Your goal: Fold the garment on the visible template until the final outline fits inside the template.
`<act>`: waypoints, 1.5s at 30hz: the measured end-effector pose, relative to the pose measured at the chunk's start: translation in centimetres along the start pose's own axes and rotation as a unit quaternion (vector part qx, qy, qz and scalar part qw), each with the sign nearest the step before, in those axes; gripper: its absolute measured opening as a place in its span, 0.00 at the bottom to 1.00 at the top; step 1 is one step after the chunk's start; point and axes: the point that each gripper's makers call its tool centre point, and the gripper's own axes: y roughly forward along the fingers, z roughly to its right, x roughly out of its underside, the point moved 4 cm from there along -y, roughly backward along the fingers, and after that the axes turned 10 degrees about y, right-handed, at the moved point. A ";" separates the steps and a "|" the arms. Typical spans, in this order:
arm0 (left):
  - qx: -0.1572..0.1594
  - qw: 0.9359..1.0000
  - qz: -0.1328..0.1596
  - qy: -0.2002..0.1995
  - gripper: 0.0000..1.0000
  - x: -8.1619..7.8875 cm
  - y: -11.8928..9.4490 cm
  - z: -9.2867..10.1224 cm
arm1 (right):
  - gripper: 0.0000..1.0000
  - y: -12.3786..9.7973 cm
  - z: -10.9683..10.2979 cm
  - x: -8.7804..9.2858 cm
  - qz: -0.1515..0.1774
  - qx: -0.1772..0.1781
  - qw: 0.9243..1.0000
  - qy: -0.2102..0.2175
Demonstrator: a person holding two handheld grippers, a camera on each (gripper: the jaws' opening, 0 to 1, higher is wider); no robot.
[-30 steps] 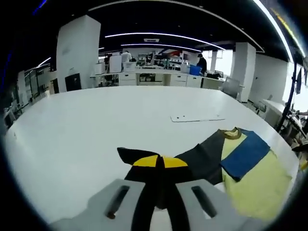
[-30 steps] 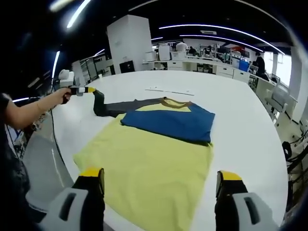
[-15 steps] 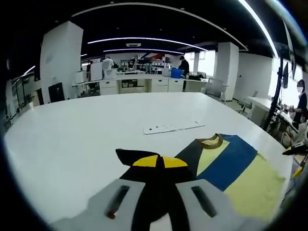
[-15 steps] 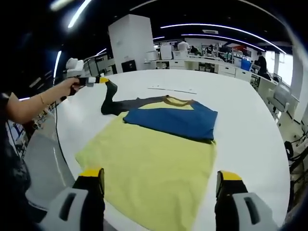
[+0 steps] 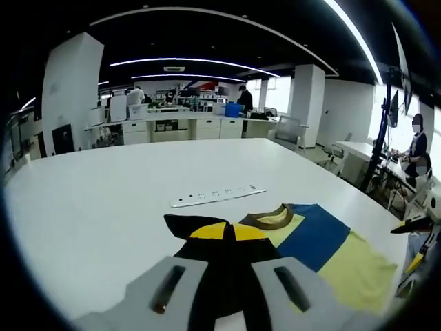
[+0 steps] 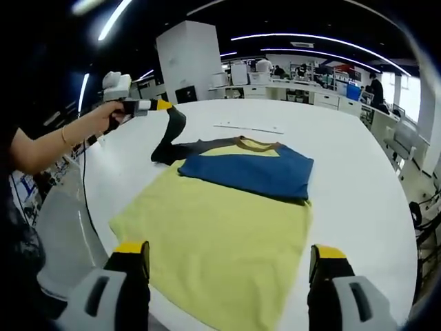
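Open office [image 5: 186,117] (curved ceiling lights [image 5: 193,62])

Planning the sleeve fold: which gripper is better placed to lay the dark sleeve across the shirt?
Left. The left gripper is shut on the dark sleeve, lifted off the table. The right gripper is open, empty, at the hem.

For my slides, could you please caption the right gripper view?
Left gripper lifts the shirt's dark sleeve above the white table; right gripper hangs open.
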 end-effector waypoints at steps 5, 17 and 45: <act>0.022 1.000 0.002 0.009 0.00 -0.7 1.0 1.7 | 0.97 0.1 0.1 0.2 -0.001 -0.001 1.000 0.004; 0.052 0.998 0.023 0.005 0.00 -2.9 3.0 4.7 | 0.97 -0.2 0.5 0.8 -0.003 0.003 1.000 0.013; 0.154 0.987 0.018 0.053 0.00 -4.2 7.3 16.4 | 0.97 -0.3 1.5 1.8 -0.009 0.014 0.999 0.035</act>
